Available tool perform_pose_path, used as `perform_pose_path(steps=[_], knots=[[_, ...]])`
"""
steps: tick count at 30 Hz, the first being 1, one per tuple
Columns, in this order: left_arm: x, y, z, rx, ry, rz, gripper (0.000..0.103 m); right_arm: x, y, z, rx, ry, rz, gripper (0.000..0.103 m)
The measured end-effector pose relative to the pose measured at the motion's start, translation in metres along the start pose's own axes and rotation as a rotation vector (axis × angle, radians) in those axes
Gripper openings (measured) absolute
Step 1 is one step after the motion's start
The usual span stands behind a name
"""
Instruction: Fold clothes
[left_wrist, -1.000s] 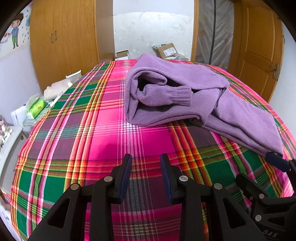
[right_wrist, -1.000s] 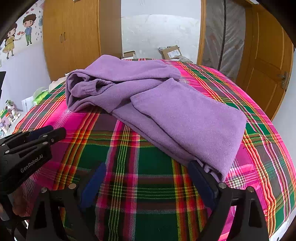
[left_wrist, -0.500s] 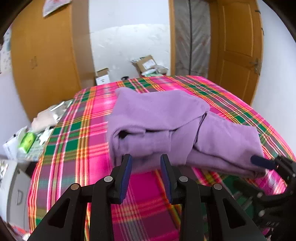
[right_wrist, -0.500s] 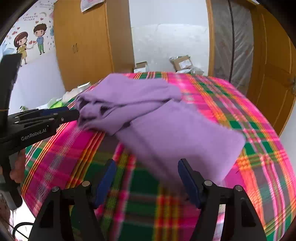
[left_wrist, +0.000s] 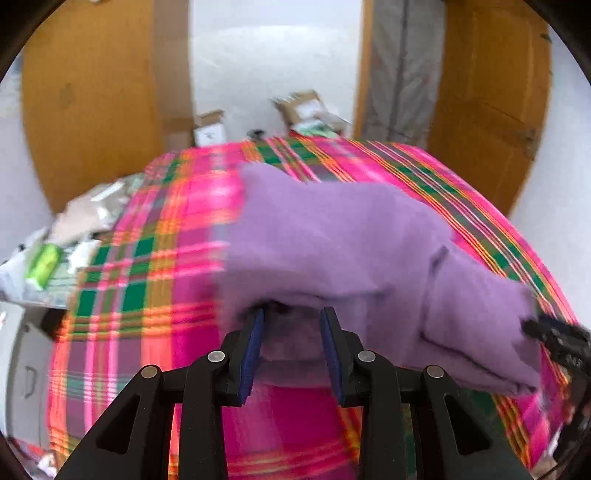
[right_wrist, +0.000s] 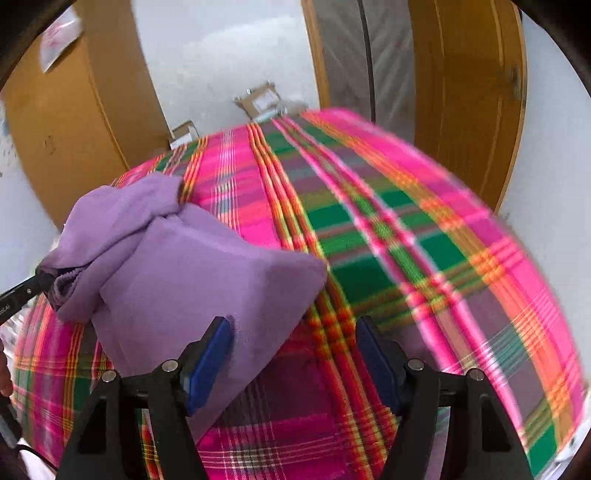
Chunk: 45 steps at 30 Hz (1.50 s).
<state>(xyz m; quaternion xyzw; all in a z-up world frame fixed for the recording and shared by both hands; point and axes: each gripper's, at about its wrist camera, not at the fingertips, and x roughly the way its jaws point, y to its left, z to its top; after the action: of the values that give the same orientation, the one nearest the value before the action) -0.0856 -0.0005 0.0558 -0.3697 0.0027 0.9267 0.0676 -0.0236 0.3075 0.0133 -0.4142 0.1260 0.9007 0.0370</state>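
The bed (left_wrist: 155, 266), spread with a bright pink, green and orange plaid cover, fills both views and serves as the folding place; its flat top gives the cloth something to lie against while it is worked.

On it lies the purple garment (left_wrist: 332, 251), a soft knit already doubled into a thick bundle. In the left wrist view it sits across the middle and right of the bed, its near edge drooping over the fingers; in the right wrist view it lies to the left, one folded corner pointing right. It looks to be well along, probably at the stage of being gathered for a last fold or a lift.

The left hand-held gripper (left_wrist: 291, 339) has its blue-padded fingers spread, with the garment's near edge between and over the tips. They have not closed on the cloth; judging by the position, they are slid in low to get under the layers.

The right hand-held gripper (right_wrist: 295, 354) is also spread wide. Its left finger touches the near flap of the garment, while its right finger stands over bare plaid, so it grips nothing.

Beyond the far end of the bed, cardboard boxes (left_wrist: 306, 107) sit on the floor by the wall.
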Motion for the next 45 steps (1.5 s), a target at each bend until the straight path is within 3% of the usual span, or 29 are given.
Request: perform_pose_path(steps=[5,9,16,23,30,33,36,38,40,43,45], knots=[[0.010,0.029,0.004,-0.062,0.019,0.066,0.033,0.008,0.016,0.003,-0.011,0.007,0.112,0.069],[0.021,0.036,0.004,-0.044,0.045,0.114,0.033,0.009,0.034,0.012,-0.089,-0.021,0.073,0.025],[0.040,0.041,0.012,-0.040,0.056,0.134,0.033,0.008,0.038,0.048,-0.116,-0.096,0.051,0.012],[0.034,0.033,0.011,-0.033,0.050,0.069,0.028,0.019,0.033,0.105,-0.151,-0.205,-0.034,0.011],[0.029,0.011,0.004,-0.009,0.076,-0.054,0.022,0.035,0.030,0.151,-0.194,-0.269,-0.125,0.011],[0.032,0.000,0.001,0.002,0.091,-0.101,0.022,0.059,0.034,0.161,-0.261,-0.213,-0.176,0.011],[0.035,-0.005,-0.002,0.030,0.098,-0.080,0.022,0.070,0.036,0.157,-0.258,-0.163,-0.186,0.014],[0.034,-0.003,-0.003,0.027,0.097,-0.081,0.022,0.062,0.036,0.151,-0.244,-0.191,-0.196,0.024],[0.033,0.001,-0.003,0.020,0.092,-0.068,0.022,0.043,0.038,0.145,-0.217,-0.246,-0.158,0.040],[0.034,0.005,-0.002,0.014,0.086,-0.053,0.022,0.018,0.047,0.135,-0.198,-0.312,-0.061,0.049],[0.033,0.003,-0.004,0.029,0.083,-0.040,0.022,0.024,0.061,0.133,-0.227,-0.235,0.085,0.052]])
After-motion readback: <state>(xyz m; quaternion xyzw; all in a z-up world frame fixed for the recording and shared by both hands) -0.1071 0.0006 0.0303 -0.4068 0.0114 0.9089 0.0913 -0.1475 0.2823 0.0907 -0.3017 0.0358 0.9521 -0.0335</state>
